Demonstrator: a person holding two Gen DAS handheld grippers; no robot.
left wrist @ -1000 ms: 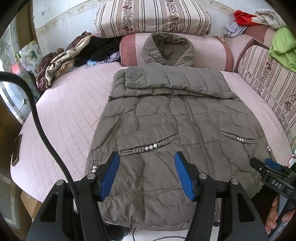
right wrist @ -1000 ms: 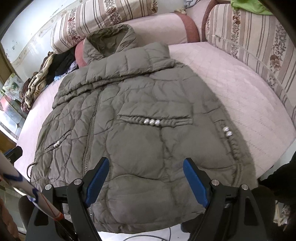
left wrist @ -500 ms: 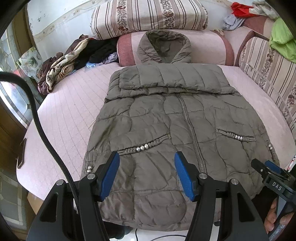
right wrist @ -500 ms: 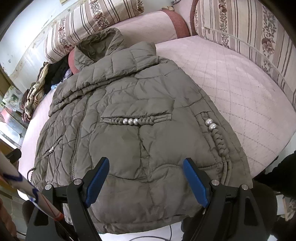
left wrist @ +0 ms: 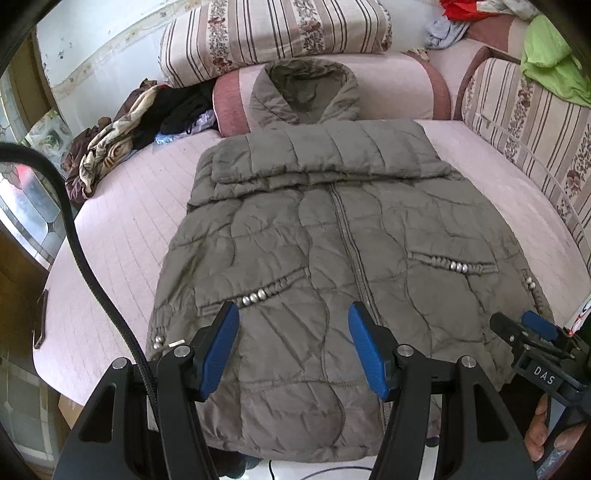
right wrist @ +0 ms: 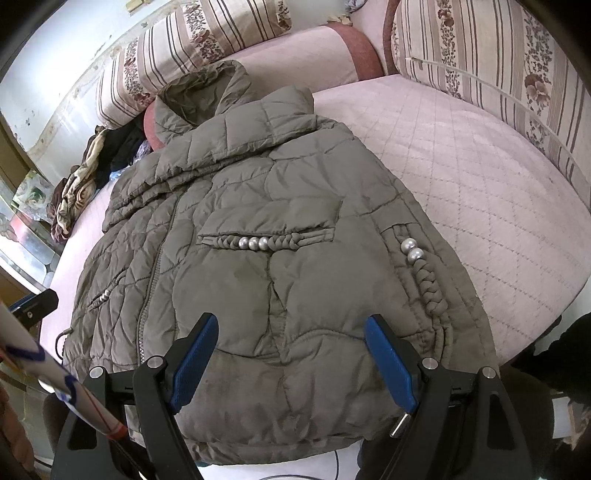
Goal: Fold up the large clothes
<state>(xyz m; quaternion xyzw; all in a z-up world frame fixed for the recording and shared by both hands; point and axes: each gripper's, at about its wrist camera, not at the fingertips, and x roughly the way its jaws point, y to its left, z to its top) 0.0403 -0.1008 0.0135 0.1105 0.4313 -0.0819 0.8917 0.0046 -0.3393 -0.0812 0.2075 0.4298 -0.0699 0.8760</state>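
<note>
A large olive-grey quilted hooded coat [left wrist: 332, 251] lies front up on a pink quilted bed [left wrist: 122, 229], hood against the far bolster, sleeves folded across the chest, hem at the near edge. It also shows in the right wrist view [right wrist: 266, 229]. My left gripper [left wrist: 293, 347] is open and empty, over the hem left of the zipper. My right gripper [right wrist: 291, 363] is open and empty, over the hem's right part below the pearl-trimmed pocket [right wrist: 255, 242]. The right gripper also shows at the left wrist view's right edge [left wrist: 532, 332].
Striped floral cushions [left wrist: 273, 33] and a pink bolster [left wrist: 402, 85] line the back. A heap of clothes [left wrist: 122, 125] lies at the far left. A green garment [left wrist: 554, 70] hangs on the right backrest [right wrist: 498, 70]. A black cable [left wrist: 81, 251] hangs at the left.
Both grippers have moved forward and lower toward the coat's hem. The coat looms larger in the right wrist view. Both stay open; the coat has not moved.
</note>
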